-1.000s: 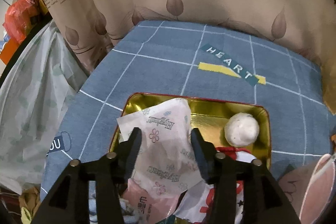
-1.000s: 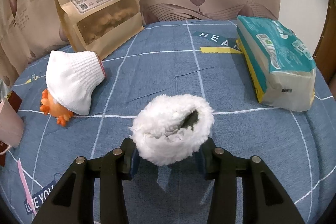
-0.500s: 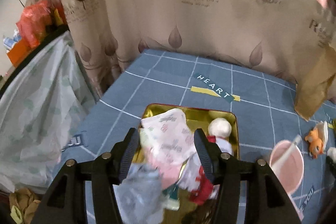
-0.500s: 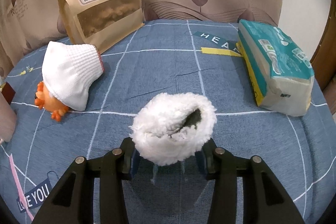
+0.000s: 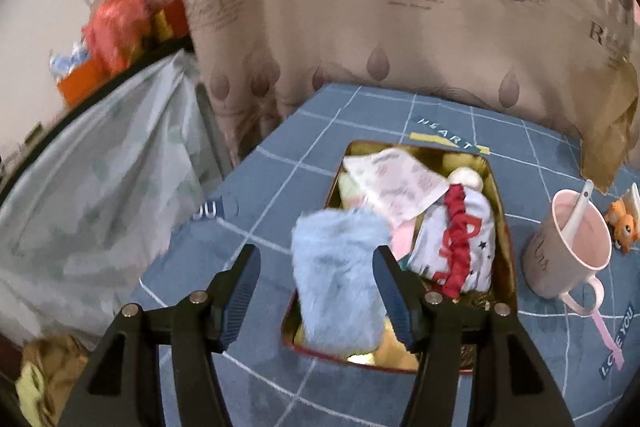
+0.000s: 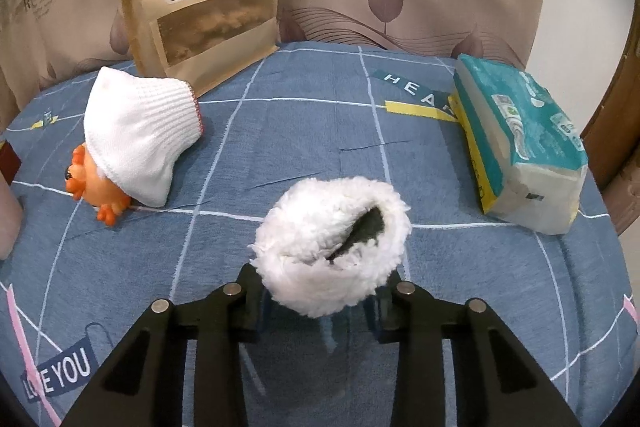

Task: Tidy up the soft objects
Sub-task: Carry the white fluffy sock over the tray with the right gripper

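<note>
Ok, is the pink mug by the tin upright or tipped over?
Upright. The pink mug stands on its base on the blue cloth, mouth up, a spoon leaning inside, right of the tin.

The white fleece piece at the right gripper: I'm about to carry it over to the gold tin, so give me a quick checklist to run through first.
1. Fleece between the jaws: ok. The white fleece piece sits between the fingers of the right gripper, whose jaws are closing.
2. Firm grip: cannot tell. The fleece hides the pads.
3. Left gripper clear of the tin: ok. The left gripper is opening and grips nothing.
4. Room in the gold tin: not ok. A blue fuzzy item, a printed packet and a red-trimmed cloth fill most of it.
5. Clear path: cannot tell. A pink mug stands beside the tin.
</note>
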`<state>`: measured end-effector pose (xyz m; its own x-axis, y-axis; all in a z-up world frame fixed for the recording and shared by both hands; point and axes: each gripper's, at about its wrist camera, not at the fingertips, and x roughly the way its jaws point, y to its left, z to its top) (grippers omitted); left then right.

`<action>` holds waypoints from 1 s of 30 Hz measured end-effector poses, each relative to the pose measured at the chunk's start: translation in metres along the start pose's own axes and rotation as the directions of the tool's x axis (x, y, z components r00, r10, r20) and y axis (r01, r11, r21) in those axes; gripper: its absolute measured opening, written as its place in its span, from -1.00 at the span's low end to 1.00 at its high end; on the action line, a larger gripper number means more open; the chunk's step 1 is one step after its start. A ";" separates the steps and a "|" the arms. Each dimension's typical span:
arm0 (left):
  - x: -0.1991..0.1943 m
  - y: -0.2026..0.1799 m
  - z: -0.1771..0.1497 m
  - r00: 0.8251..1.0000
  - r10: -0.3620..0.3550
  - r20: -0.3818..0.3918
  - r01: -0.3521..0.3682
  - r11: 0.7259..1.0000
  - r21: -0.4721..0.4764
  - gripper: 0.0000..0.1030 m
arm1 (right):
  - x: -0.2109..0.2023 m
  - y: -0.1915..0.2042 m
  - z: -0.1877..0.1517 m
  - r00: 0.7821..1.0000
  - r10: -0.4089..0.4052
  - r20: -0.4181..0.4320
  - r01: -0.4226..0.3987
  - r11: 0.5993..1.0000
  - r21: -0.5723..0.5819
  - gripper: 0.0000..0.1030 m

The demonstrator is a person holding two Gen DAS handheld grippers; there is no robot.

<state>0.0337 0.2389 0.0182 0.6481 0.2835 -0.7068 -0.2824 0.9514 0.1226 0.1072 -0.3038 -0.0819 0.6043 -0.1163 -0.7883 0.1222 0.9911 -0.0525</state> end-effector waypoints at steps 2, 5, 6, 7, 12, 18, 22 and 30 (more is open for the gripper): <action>0.005 0.006 -0.003 1.000 -0.001 -0.019 0.001 1.000 -0.025 0.16 | -0.006 0.003 0.002 1.000 -0.004 0.009 0.004 1.000 -0.005 -0.38; 0.005 0.014 -0.004 1.000 0.002 -0.008 -0.002 0.999 -0.052 0.17 | -0.018 0.012 0.007 1.000 -0.002 0.026 0.003 1.000 -0.014 -0.39; 0.005 0.017 -0.005 1.000 -0.002 -0.003 0.002 0.998 -0.065 0.17 | -0.023 0.016 0.010 0.999 0.004 0.032 -0.003 1.000 -0.016 -0.39; 0.006 0.019 -0.005 1.000 -0.002 -0.006 0.002 0.997 -0.073 0.17 | -0.028 0.020 0.013 0.999 0.014 0.039 -0.013 1.000 -0.018 -0.39; 0.014 0.029 -0.007 0.999 0.015 -0.034 -0.019 0.993 -0.115 0.17 | -0.062 0.059 0.032 0.991 0.096 0.093 -0.090 0.994 -0.059 -0.39; 0.014 0.043 -0.007 0.999 0.043 -0.030 -0.047 0.984 -0.171 0.17 | -0.106 0.137 0.050 0.959 0.251 0.130 -0.224 0.956 -0.192 -0.39; 0.014 0.049 -0.006 0.996 0.081 -0.029 -0.085 0.979 -0.183 0.17 | -0.127 0.198 0.051 0.929 0.353 0.112 -0.307 0.903 -0.301 -0.39; 0.011 0.064 -0.005 0.995 0.100 -0.022 -0.102 0.968 -0.230 0.17 | -0.143 0.304 0.036 0.868 0.497 0.019 -0.438 0.782 -0.443 -0.39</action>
<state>0.0191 0.3018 0.0143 0.6009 0.3741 -0.7064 -0.5022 0.8642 0.0306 0.0864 0.0122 0.0372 0.6003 0.3901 -0.6982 -0.5180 0.8548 0.0322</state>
